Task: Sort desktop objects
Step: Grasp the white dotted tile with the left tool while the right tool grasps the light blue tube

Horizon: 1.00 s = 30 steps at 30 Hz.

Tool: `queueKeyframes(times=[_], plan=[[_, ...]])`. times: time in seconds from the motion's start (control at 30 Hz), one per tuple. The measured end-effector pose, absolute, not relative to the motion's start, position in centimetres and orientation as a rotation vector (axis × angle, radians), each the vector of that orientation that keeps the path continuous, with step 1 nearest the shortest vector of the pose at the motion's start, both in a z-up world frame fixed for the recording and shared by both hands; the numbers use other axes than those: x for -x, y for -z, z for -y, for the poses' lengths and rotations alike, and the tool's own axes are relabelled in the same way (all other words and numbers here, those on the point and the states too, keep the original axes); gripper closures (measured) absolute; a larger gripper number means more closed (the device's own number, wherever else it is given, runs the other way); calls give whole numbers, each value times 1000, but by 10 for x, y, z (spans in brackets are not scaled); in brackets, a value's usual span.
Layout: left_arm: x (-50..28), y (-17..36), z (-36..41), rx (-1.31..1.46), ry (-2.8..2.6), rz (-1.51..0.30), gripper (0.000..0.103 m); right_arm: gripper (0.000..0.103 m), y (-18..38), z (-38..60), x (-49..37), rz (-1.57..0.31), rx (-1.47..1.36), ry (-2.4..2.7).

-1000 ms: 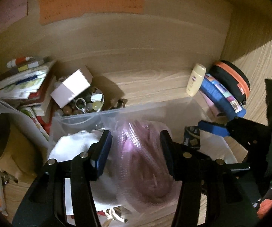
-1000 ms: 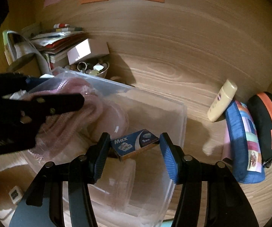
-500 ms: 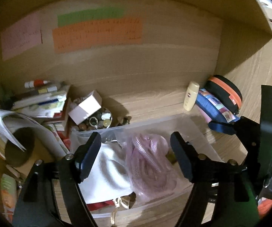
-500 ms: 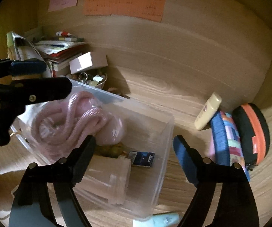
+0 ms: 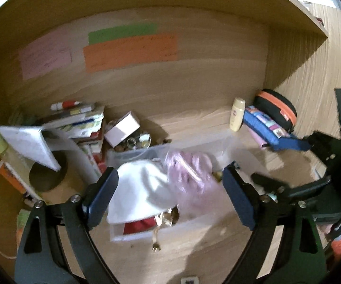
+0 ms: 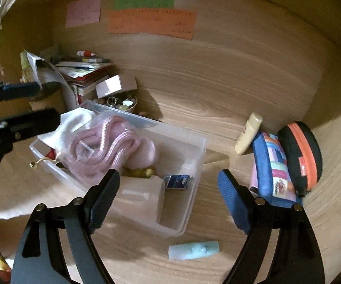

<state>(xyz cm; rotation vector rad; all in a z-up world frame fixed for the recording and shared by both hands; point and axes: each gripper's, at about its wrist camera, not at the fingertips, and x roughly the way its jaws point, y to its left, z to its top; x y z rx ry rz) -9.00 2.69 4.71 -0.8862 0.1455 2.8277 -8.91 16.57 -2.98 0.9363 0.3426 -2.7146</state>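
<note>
Sorting is judged to stand between two placements: the clear plastic bin (image 6: 195, 165) on the desk (image 6: 217, 108) is seen to hold the bagged pink cord (image 6: 104, 146), a white cloth (image 5: 139, 184), a clear cup (image 6: 139, 196) and a small blue box (image 6: 177, 182). The left gripper (image 5: 168, 196) is found above the bin with jaws opening, nothing pressed between the pads. The right gripper (image 6: 168, 201) is found spread wide and empty, over the bin's near corner. A pale blue tube (image 6: 193, 249) is noted loose on the desk, just beside the bin. The next move is judged to call for one claw to be lowered astride that tube, then closed
</note>
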Motion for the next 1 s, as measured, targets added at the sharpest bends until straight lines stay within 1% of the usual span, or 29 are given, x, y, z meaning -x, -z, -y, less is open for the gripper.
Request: queueKeyframes(times=[0.17, 0.43, 0.63, 0.83, 0.87, 0.93, 0.97, 1.0], plan=[[73, -38, -17, 927, -2829, -149, 13, 20, 29, -175, 74, -338, -938, 2733], [42, -17, 2, 1018, -2793, -118, 13, 20, 42, -204, 58, -310, -1017, 2756], [30, 6, 6, 1116, -2734, -63, 13, 20, 64, -232, 60, -240, -1153, 2757], [24, 34, -4, 1202, -2648, -71, 13, 20, 93, -247, 72, -177, -1312, 2716], [24, 37, -5, 1215, -2633, -65, 14, 20, 98, -246, 74, -177, -1333, 2700], [23, 45, -7, 1244, -2605, -64, 22, 20, 106, -244, 80, -170, -1364, 2663], [24, 49, -9, 1261, -2592, -69, 29, 20, 110, -243, 83, -164, -1382, 2648], [24, 53, -10, 1278, -2582, -73, 32, 20, 113, -241, 86, -161, -1394, 2633]])
